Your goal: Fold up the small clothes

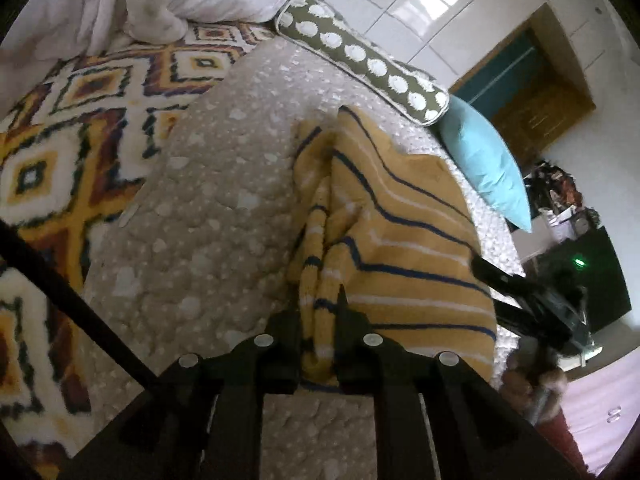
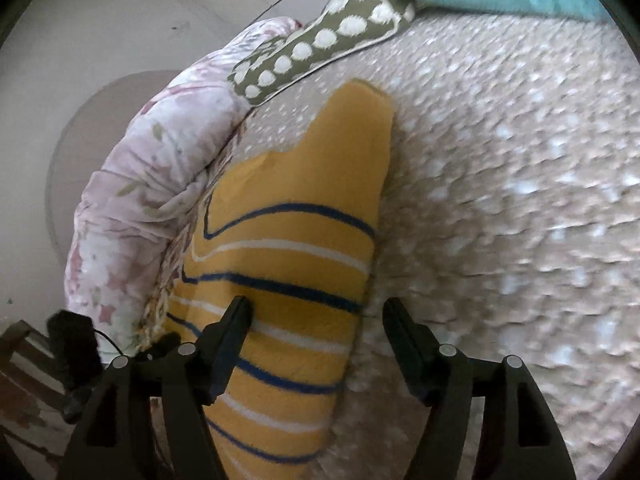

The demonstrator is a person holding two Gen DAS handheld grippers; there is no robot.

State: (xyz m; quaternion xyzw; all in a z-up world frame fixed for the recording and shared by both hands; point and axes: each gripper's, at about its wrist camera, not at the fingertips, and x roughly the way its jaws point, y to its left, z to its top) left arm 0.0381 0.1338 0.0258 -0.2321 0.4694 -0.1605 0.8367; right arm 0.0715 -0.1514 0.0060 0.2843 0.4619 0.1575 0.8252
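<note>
Mustard striped sweater lies on the bed's quilted cover; left tongs clamp its bunched edge, right tongs spread apart above it.

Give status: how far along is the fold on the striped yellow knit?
Done: the yellow knit garment with navy and white stripes lies partly doubled on the beige dotted bedspread. In hand: left gripper pinches a bunched fold; right gripper open over its edge. Left: flattening, final folds.
</note>
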